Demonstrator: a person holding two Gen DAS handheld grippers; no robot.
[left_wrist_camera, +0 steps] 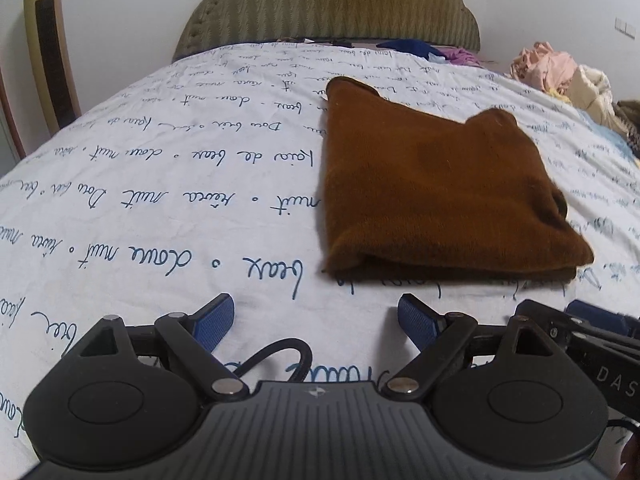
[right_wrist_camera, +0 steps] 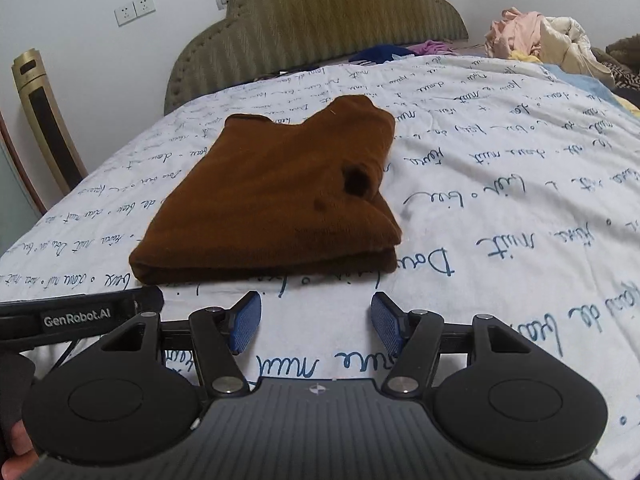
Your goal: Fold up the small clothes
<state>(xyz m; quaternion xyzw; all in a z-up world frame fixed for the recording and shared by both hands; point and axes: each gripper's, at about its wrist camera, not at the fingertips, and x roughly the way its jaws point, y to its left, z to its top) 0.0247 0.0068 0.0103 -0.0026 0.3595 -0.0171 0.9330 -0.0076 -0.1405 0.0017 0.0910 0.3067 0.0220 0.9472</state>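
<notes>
A brown fuzzy garment [left_wrist_camera: 432, 188] lies folded in a flat stack on the white bed sheet [left_wrist_camera: 160, 184], with its folded edge toward me; it also shows in the right wrist view [right_wrist_camera: 276, 196]. My left gripper [left_wrist_camera: 316, 320] is open and empty, just short of the garment's near edge and to its left. My right gripper [right_wrist_camera: 316, 320] is open and empty, just short of the near right corner of the garment. Part of the right gripper's body shows at the lower right of the left wrist view [left_wrist_camera: 592, 340].
The sheet [right_wrist_camera: 500, 208] carries blue handwriting print. An olive padded headboard [left_wrist_camera: 332, 4] stands at the far end. A heap of pink and cream clothes [right_wrist_camera: 536, 40] lies at the far right, blue and purple clothes [right_wrist_camera: 400, 52] near the headboard. A gold tower fan [left_wrist_camera: 48, 44] stands left of the bed.
</notes>
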